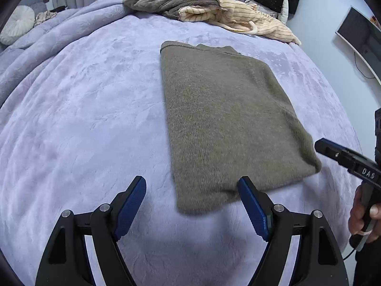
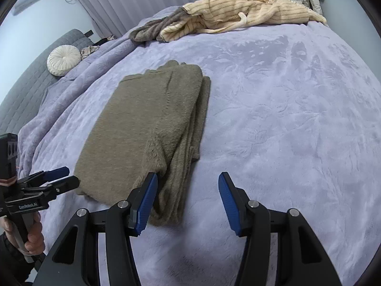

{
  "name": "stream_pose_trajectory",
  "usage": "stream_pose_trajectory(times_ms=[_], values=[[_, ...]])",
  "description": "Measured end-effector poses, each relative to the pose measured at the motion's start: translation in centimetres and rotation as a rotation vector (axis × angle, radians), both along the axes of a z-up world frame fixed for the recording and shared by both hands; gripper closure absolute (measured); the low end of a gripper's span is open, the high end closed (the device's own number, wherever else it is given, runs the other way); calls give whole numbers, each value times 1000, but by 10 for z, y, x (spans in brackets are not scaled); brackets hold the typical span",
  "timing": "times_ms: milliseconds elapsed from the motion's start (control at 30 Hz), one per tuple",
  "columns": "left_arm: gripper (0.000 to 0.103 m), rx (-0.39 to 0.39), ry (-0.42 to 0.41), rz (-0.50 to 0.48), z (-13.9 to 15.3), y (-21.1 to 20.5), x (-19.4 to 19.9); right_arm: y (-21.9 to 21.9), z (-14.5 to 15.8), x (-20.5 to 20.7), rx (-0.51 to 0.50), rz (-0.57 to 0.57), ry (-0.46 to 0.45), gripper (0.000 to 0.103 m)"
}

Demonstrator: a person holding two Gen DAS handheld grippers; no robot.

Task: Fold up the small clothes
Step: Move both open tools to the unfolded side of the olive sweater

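Note:
An olive-brown knitted garment [image 1: 226, 119] lies folded into a long rectangle on the lilac bedspread [image 1: 83, 119]. My left gripper [image 1: 191, 183] stands open just before its near edge, nothing between the blue pads. In the right wrist view the same garment [image 2: 142, 128] shows its stacked layers along the right side. My right gripper [image 2: 188, 181] is open over the near right corner, its left pad at the cloth's edge, gripping nothing. Each gripper appears in the other's view: the right one [image 1: 333, 152] at the far right, the left one [image 2: 59, 178] at the far left.
A heap of cream striped clothing [image 1: 238, 16] and grey-brown cloth [image 1: 166, 3] lies at the bed's far edge. A round white cushion [image 2: 63, 60] rests by a grey sofa. A monitor [image 1: 362, 38] hangs on the right wall. A hand [image 2: 33, 236] holds the left gripper's handle.

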State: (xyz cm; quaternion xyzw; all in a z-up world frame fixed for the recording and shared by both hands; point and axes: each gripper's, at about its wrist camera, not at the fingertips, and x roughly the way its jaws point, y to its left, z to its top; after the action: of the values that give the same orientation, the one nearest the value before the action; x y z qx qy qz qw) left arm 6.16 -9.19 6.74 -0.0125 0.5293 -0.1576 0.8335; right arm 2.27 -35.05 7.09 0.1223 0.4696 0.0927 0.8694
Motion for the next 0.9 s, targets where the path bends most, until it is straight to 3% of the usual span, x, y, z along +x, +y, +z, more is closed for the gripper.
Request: stream_pose_trajectory(times_ms=[100,167,200,233,267,367,467,567,667,833,900], values=[[22,74,-11,-45,-10,-6,-17,18,6,-4,11,27,-17,44],[22,130,-16,-40,-21,-11,-16,33,-1,0,-37,43,-7,44],[22,142,-19,-26,-26,-11,-12,39,-7,2,-55,52,2,49],[22,149,-12,5,-30,-8,-4,45,-13,6,-62,63,25,63],[22,110,16,44,-34,0,3,47,-18,9,-61,64,55,87],[22,-72,105,156,-39,34,13,32,-10,5,46,18,27,92],[22,-92,139,166,-47,42,12,19,-18,3,74,-19,52,95],[22,-45,127,141,-46,37,5,15,-34,4,103,-17,95,95],[22,-39,109,122,-31,41,-3,7,-25,-2,142,-37,86,77],[22,-95,33,56,8,36,-11,23,16,-17,49,2,-56,58],[22,-79,-4,46,16,22,-2,36,28,-16,31,31,-113,47]])
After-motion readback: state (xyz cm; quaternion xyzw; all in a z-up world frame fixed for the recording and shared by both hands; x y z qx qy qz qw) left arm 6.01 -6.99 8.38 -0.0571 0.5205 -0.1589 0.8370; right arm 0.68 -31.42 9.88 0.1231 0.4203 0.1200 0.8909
